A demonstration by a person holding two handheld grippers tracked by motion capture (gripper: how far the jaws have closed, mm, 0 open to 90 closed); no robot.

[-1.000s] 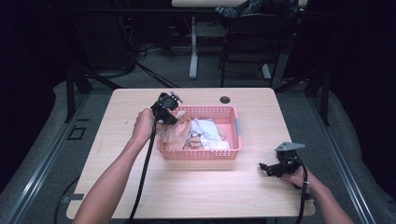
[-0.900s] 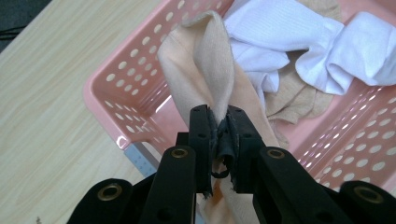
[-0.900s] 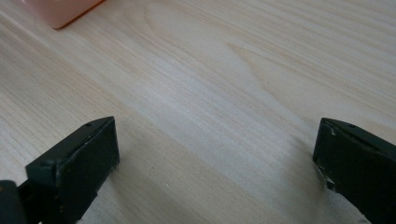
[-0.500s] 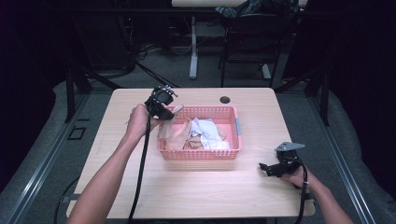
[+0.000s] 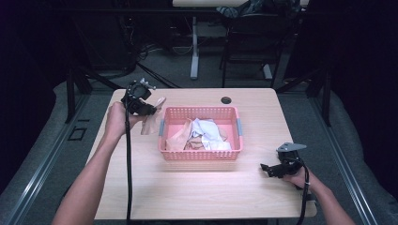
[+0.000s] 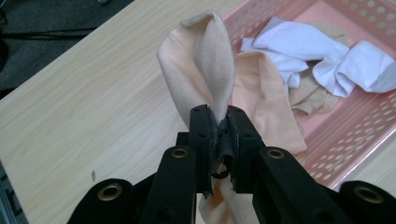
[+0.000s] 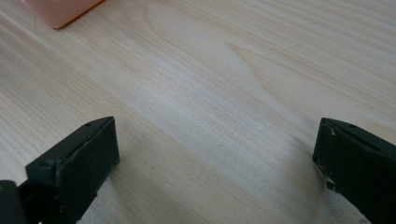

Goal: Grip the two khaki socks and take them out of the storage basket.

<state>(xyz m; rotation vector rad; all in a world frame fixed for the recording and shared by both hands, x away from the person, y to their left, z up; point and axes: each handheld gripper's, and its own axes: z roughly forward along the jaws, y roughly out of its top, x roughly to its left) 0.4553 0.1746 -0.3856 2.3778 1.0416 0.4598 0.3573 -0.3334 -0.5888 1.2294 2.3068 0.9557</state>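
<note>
- Where the left gripper (image 6: 219, 135) has its jaws clamped on a peach cloth (image 6: 201, 65), the fold stands up past the tips as a loop, with a tail hanging below.
- Just beyond and to that gripper's right sits the pink basket (image 5: 201, 155), holding a white cloth (image 6: 322, 56) and more peach and tan pieces; the held cloth is lifted outside the basket's left end, over the bench (image 5: 187, 192).
- The right gripper (image 7: 215, 154) rests low over bare bench, well apart from the basket, its jaws spread wide with nothing between them.
- Risk, as a judgement: the pinch takes only a narrow bunch of fabric, so a quick swing could let it slide out and drop.
- Another peach piece lies draped close under the held one; I cannot tell whether they touch, and a snag could drag it over the rim or tip the light basket.
- The trailing cable (image 5: 127, 168) could catch the forearm.
- No brand, label or writing is readable.
</note>
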